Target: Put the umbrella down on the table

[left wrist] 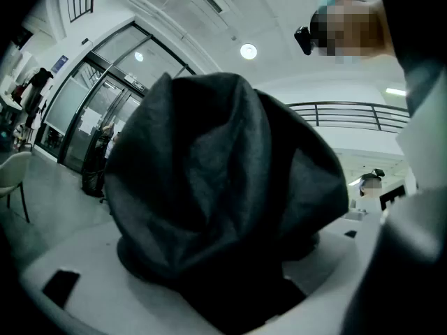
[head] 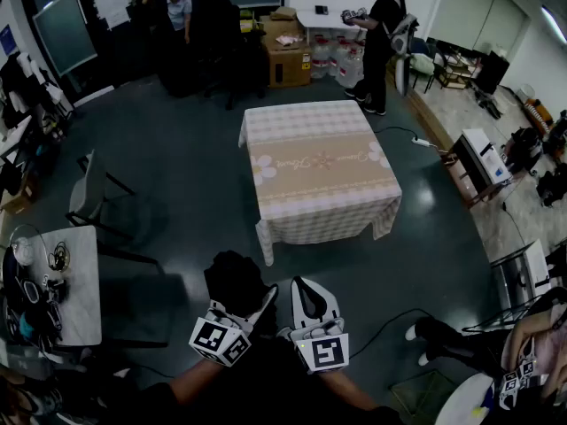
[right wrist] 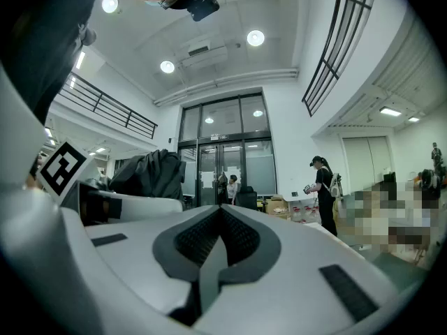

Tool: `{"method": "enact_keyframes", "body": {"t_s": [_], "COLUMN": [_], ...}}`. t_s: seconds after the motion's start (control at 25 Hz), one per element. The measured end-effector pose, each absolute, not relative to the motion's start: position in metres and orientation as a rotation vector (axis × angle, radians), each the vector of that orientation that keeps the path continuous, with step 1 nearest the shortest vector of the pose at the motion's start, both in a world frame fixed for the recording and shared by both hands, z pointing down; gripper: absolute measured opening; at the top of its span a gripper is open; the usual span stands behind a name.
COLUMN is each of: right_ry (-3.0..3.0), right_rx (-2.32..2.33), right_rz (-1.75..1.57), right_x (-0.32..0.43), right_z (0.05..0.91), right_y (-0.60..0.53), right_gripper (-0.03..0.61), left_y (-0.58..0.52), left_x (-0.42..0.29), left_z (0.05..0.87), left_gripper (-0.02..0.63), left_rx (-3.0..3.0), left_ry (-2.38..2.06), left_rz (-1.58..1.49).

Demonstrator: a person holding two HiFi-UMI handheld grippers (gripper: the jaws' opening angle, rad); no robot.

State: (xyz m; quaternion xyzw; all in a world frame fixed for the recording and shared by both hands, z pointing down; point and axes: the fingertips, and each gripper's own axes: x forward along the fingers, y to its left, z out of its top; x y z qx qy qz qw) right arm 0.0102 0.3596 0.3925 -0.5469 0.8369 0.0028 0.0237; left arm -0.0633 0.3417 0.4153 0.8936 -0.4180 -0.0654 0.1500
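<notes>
Left gripper [head: 250, 312]: jaws spread wide, clamped on umbrella [head: 232, 277], with black fabric bunched between both jaws and filling most of the left gripper view. Right gripper [right wrist: 222, 222]: jaws brought together, pads meeting, nothing between; just beside the left gripper.

Umbrella: black, folded, canopy loose and creased. Carried above the floor on the near side of table [head: 319, 162], well apart from its near edge, not resting on it.

Table: square, draped in a pale checked cloth with a beige middle panel and flower prints.

Chair [head: 93, 193]: grey, left of table, apart from it.

White desk [head: 75, 282]: near-left of table, strewn with cables and small gear.

Power strip [head: 423, 142]: white, on the floor just right of table.

Cardboard boxes [head: 285, 47]: stacked beyond table's far edge.

Standing person [head: 383, 38]: dark clothes, beyond table's far right corner, holding a device in front of the body.

Second person [head: 180, 9]: well beyond table's far left corner.
</notes>
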Motion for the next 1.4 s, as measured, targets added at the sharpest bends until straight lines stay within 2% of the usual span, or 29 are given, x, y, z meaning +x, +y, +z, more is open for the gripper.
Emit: {"method": "enact_keyframes", "body": {"t_s": [0.64,0.96,1.4], "right_ry": [2.546,2.554,2.654], "right_rx": [-1.757,-1.879,-1.840], "right_rz": [-0.217,-0.206,-0.168], "right_x": [0.053,0.076,0.035], "right_z": [0.434,0.434,0.419], "right_y": [0.343,0.261,0.105], "right_gripper": [0.017,0.017,0.017], "left_y": [0.312,0.237,0.091], "left_x": [-0.026,0.005,-0.043], "left_z": [0.443,0.448,0.454], "left_gripper": [0.377,0.377,0.377], "left_rx": [2.544,2.562,2.486], "left_ry": [-1.094,-1.056,-1.111], "left_rz": [-0.094,-0.121,-0.154]}}
